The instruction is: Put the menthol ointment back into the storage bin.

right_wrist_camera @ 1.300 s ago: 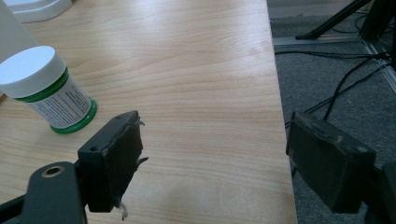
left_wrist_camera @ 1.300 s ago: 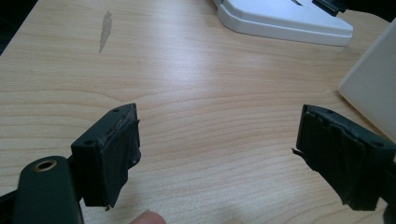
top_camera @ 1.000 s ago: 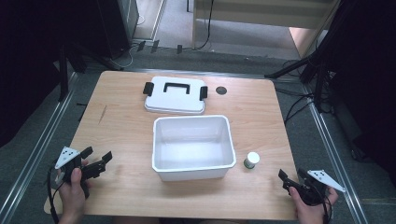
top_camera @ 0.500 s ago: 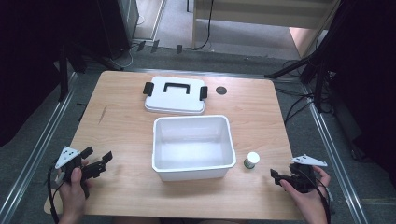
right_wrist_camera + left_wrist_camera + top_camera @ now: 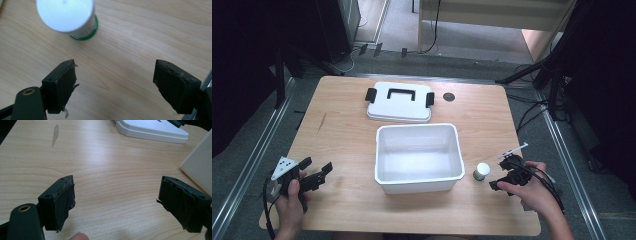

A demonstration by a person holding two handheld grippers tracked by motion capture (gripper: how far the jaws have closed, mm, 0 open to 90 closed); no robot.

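- Both pairs of jaws stand wide apart with nothing between them: the right gripper (image 5: 504,172) sits near the table's right front corner, the left gripper (image 5: 314,172) near the left front, each in a hand.
- In the right gripper view, the right gripper (image 5: 113,83) points at a small jar (image 5: 67,17) with a white cap and a green band at its base, standing upright just ahead of the left jaw and clear of both.
- From the high view the small jar (image 5: 482,171) stands on the wooden table (image 5: 342,135), just beside the right front corner of the white bin (image 5: 418,156) and apart from it.
- That bin is open and holds nothing that can be seen.
- Its white lid (image 5: 400,101), with a black handle and black side clips, lies flat behind the bin.
- No writing can be read on jar, bin or lid.
- A dark round hole (image 5: 448,96) sits in the tabletop right of the lid.
- In the left gripper view, the left gripper (image 5: 116,201) hangs over bare wood, with the lid (image 5: 150,128) farther ahead.
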